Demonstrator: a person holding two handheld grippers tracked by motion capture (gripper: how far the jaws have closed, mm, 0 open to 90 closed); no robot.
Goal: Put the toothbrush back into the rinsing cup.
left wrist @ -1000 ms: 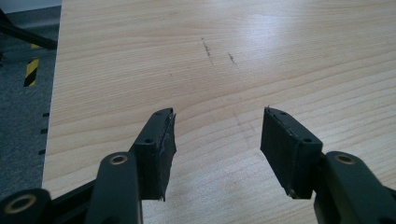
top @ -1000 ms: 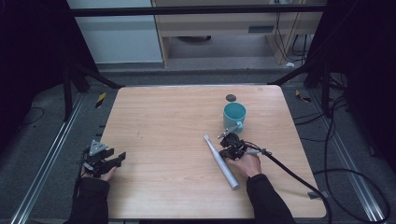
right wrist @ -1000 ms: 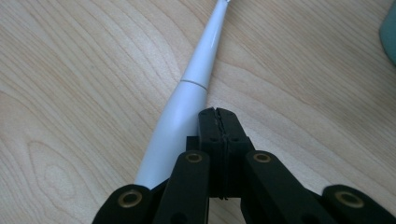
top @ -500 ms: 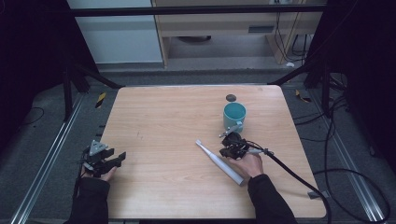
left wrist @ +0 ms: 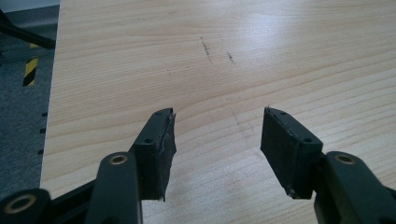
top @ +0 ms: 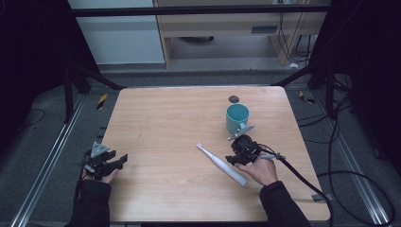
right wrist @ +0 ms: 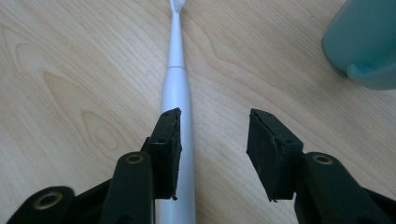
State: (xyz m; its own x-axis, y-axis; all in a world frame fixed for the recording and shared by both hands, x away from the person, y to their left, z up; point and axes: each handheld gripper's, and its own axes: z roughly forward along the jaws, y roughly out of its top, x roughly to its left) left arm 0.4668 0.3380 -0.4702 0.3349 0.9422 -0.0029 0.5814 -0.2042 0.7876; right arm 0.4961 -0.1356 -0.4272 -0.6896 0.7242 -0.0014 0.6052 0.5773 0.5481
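Note:
A white toothbrush (top: pixel 221 165) lies flat on the wooden table (top: pixel 165 123), its head pointing up-left. My right gripper (top: pixel 232 158) hovers just over its handle, open; the jaws have just been opening and grip nothing. In the right gripper view the toothbrush (right wrist: pixel 176 79) runs away from under the left jaw of my right gripper (right wrist: pixel 212 126). A teal mug (top: pixel 237 118) stands just beyond, at the upper right (right wrist: pixel 366 42) of that view. My left gripper (top: pixel 120 161) rests open at the table's left front, with bare wood between its jaws (left wrist: pixel 217 126).
A small dark round object (top: pixel 233 99) sits behind the mug near the table's far edge. A black cable (top: pixel 302 177) trails from the right gripper off the table's right side. Black frame posts stand around the table.
The toothbrush swung slightly and settled on the table. The right gripper let go of it and rose a little. The left gripper stayed still.

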